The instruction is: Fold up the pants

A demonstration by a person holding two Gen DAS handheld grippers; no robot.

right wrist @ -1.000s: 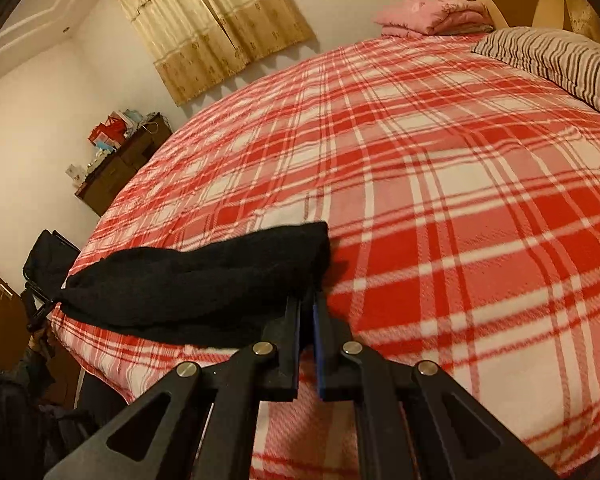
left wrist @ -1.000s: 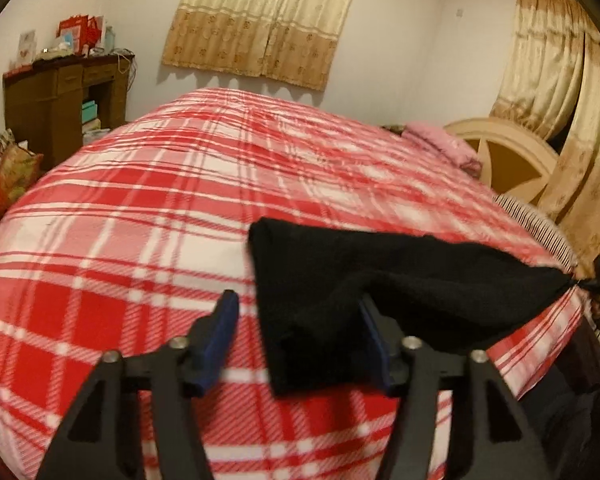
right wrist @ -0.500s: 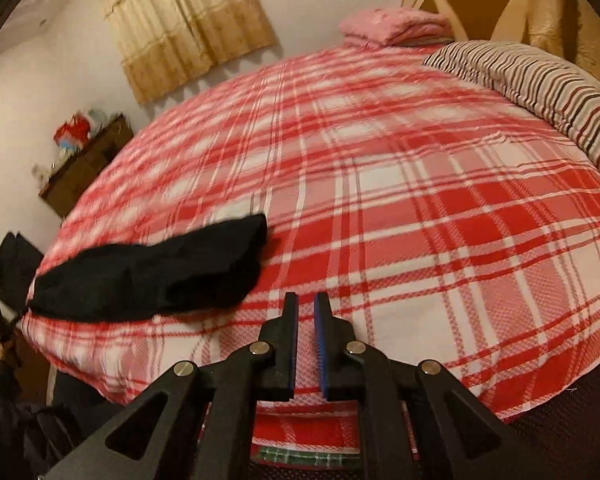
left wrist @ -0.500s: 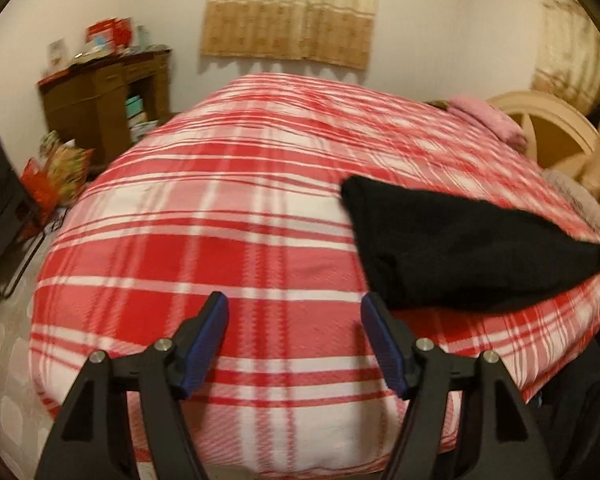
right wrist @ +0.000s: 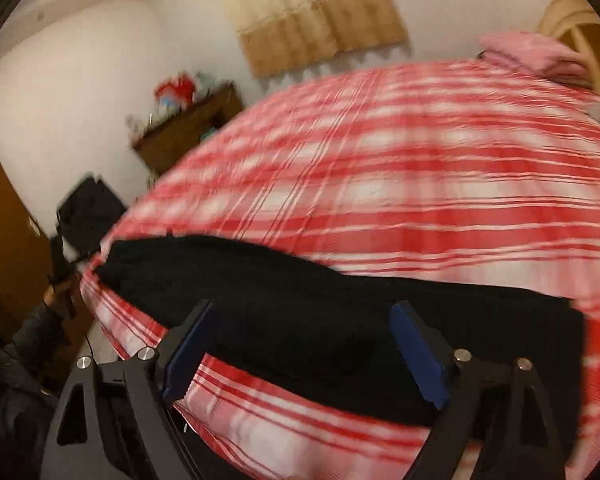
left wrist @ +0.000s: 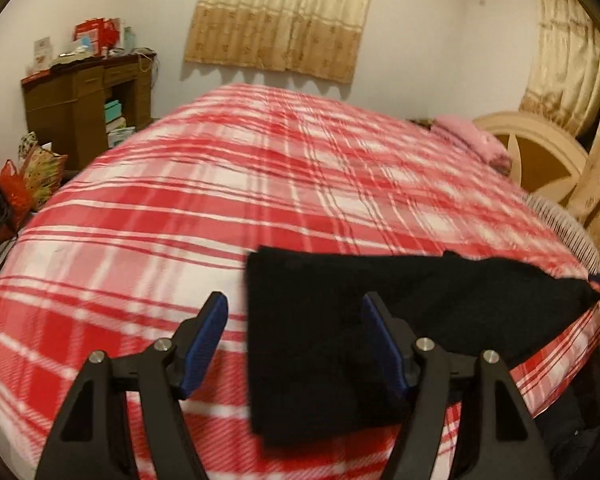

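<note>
Near the front edge of the bed [left wrist: 236, 216], on its red-and-white plaid cover, lie the black pants [left wrist: 340, 320], folded into a long flat band of thick, matte fabric with one squared end and one narrowing end. The squared end lies nearer the bed's foot; the tapered end stretches toward the headboard side.

Both tools are released. The left tool [left wrist: 296, 340] hovers with blue-padded jaws apart above the squared end, cloth showing between them but not pinched. The right tool [right wrist: 304, 344] has its jaws opening wide over the middle of the band, the pads clear of the fabric.

Only the left wrist view shows the round cream headboard [left wrist: 540, 152], the edge of a striped pillow [left wrist: 568, 228] and a second curtain [left wrist: 568, 48] beside it, plus bags on the floor by the wooden desk [left wrist: 84, 108]. Only the right wrist view, heavily blurred, shows a brown door [right wrist: 4, 216] beyond the bed's foot, a dark sleeve [right wrist: 28, 340], and the person's other hand [right wrist: 58, 292] gripping the left tool's handle.
</note>
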